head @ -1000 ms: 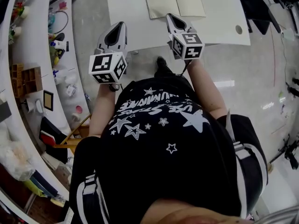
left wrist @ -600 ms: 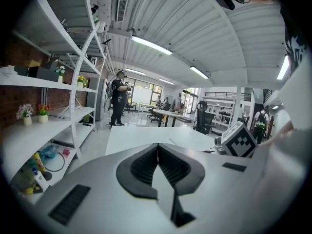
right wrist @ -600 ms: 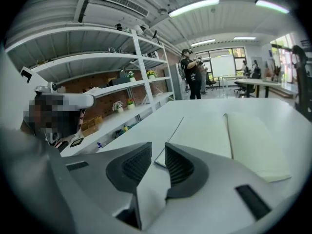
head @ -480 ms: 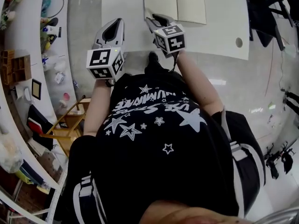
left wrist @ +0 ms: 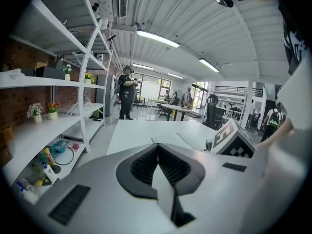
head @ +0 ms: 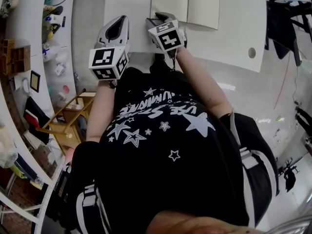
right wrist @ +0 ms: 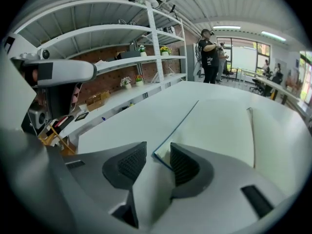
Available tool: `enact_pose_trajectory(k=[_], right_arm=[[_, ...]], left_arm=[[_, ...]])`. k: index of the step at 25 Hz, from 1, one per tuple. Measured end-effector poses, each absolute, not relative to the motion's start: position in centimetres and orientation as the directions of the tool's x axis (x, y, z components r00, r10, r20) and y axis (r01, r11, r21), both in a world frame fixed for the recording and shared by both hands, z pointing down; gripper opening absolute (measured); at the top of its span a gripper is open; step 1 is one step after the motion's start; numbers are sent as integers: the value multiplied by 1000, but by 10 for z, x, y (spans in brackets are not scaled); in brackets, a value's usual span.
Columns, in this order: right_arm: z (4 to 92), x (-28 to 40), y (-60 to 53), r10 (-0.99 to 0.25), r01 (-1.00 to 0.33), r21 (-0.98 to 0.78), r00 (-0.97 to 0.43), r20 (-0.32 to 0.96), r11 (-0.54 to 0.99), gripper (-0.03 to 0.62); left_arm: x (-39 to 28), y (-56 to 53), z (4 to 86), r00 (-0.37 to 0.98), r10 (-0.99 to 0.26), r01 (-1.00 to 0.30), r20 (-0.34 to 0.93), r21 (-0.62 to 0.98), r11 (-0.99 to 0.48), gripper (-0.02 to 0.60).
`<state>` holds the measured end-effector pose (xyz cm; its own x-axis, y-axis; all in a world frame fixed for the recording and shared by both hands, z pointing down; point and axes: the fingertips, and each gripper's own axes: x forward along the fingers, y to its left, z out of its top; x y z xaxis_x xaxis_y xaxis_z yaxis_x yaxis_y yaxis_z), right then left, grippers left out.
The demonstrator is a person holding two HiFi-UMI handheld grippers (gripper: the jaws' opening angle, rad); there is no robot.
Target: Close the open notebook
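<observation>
The open notebook point(head: 183, 3) lies flat on the white table point(head: 129, 4), cream pages up. My right gripper point(head: 158, 17) has its tips at the notebook's near left corner. In the right gripper view the jaws point(right wrist: 157, 150) are opening, and the blue-edged corner point(right wrist: 157, 156) shows in the gap without either pad pressing on it. The pages point(right wrist: 219, 126) stretch away beyond. My left gripper point(head: 119, 21) hovers over the table's near edge, left of the notebook, its pads point(left wrist: 157, 146) closed together on nothing.
White shelves point(head: 29, 43) with small objects run along the left, and a wooden chair point(head: 68, 126) stands below them. The table has a cable hole point(head: 252, 52) at the right. A person point(right wrist: 210, 52) stands far off beyond the table.
Both grippers have moved forward and down toward the table. The right one went further and tilted down, reaching the notebook's near left corner.
</observation>
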<state>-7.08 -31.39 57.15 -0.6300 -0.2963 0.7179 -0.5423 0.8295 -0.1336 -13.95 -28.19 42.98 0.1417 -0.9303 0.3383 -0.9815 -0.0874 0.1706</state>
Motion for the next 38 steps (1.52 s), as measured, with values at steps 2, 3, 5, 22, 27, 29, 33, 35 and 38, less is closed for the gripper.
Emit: enact_pose_trajectory(k=[2,3,5,22,27,29,33,35,38], right_arm=[[573,-71,-314,-318,-548,-84,-597,737,832,140],[573,-71,-315,-332,-554,-59,-578,745,831,140],[573,-71,-316,-356,-566,-20,-545,759,824,138],[577,-72,-317,-449,-681,9,-472,759,732,11],[562,-69,-314,-487,-722,-4,-471,735,692,11],[549,-67,-314,-514,-732,7,-471,716,681,11],[515,-60,-317,-572,-753,21,-481,665,658,11],[500,-52,-318,-598,-763,28,-483,640,646,11],[478,-35,-323,-637,-780,34,-484,599,625,11]], left_arm=[[-141,-278,430,142,-929,-981,342,173,-86,12],[-142,-276,430,146,-928,-980,342,175,-90,12],[-145,-274,429,159,-928,-978,338,179,-102,12],[-179,-259,427,268,-915,-954,303,216,-208,12],[-185,-256,426,314,-905,-940,288,230,-253,12],[-185,-256,426,334,-899,-933,282,236,-273,12],[-186,-259,428,359,-891,-924,277,243,-296,12],[-184,-260,428,367,-889,-920,275,248,-303,12],[-172,-265,427,388,-881,-913,270,243,-328,12]])
